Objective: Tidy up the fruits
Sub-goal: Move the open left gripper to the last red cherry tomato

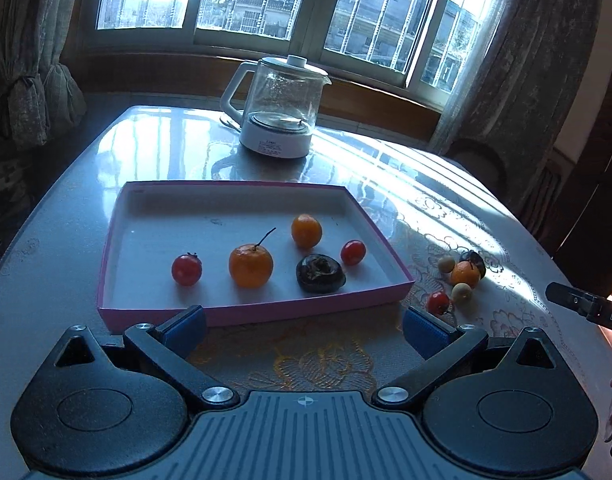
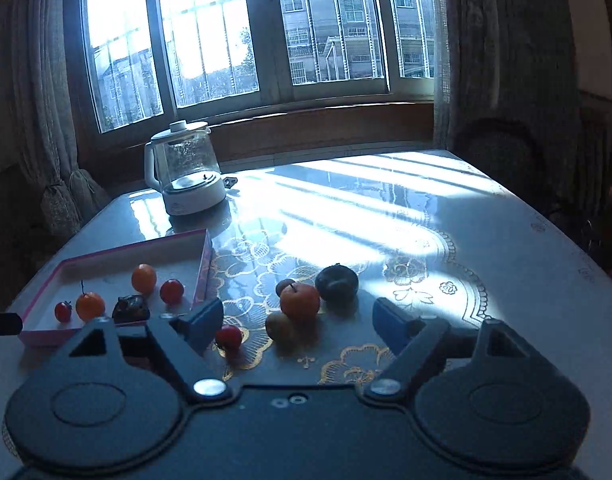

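Observation:
A shallow pink-rimmed box (image 1: 261,314) (image 2: 203,264) lies on the table. It holds two oranges (image 1: 250,265) (image 1: 306,231), two red tomatoes (image 1: 186,269) (image 1: 352,252) and a dark wrinkled fruit (image 1: 320,273). To the box's right a loose cluster lies on the cloth: an orange fruit (image 2: 299,300) (image 1: 464,273), a dark round fruit (image 2: 337,282), two small pale fruits (image 2: 279,325) (image 2: 285,285) and a red tomato (image 2: 228,337) (image 1: 438,303). My left gripper (image 1: 304,327) stands open before the box's near wall with nothing between its fingers. My right gripper (image 2: 299,319) is open in front of the cluster, nothing held.
A glass kettle (image 1: 279,108) (image 2: 185,170) on a white base stands at the table's far side, before the window. An embroidered cloth (image 2: 346,272) covers the table's middle. Part of the other gripper (image 1: 586,306) shows at the right edge of the left wrist view.

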A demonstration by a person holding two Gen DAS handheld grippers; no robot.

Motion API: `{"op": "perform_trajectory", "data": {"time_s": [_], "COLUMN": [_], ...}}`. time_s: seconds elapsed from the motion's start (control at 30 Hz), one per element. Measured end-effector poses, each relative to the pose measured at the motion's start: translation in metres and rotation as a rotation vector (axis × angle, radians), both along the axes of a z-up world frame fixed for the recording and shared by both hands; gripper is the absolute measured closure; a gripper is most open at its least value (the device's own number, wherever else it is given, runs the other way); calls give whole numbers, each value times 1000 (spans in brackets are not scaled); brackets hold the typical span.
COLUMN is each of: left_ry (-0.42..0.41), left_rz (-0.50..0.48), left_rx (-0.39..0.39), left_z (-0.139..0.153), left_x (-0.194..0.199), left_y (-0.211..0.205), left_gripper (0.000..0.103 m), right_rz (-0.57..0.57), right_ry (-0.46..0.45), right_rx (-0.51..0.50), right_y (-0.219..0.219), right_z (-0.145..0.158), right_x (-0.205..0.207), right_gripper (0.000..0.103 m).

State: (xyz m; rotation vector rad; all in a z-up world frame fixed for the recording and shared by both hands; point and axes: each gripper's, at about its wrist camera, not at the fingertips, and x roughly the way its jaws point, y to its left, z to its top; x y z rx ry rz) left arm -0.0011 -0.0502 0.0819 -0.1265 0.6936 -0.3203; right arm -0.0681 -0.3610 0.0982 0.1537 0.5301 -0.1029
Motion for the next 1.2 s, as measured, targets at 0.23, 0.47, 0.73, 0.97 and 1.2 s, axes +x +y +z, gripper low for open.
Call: {"op": "perform_trajectory", "data": {"time_s": [0.23, 0.47, 0.73, 0.97, 1.2], "left_ry": [-35, -67, -90, -40, 6], "left_rz": [-144, -294, -367, -298, -240], "left_rx": [49, 116, 123, 110, 113], "left_z": [-1, -17, -30, -47, -61], "left_x": [-3, 2, 9, 29, 48], "left_y": [-83, -163, -196, -198, -191], "left_gripper": [0, 0, 0, 0, 0], "right_rz": [-70, -95, -112, -109, -100], "right_ry": [-7, -13, -26, -28, -41], "right_rx": [37, 59, 106, 141, 150], "right_y": [-38, -67, -94, -103, -108], "right_z": [-3, -7, -9, -13, -11], "right_x": [-29, -47, -65, -69, -71], "right_gripper": [21, 18, 17, 16, 14]}}
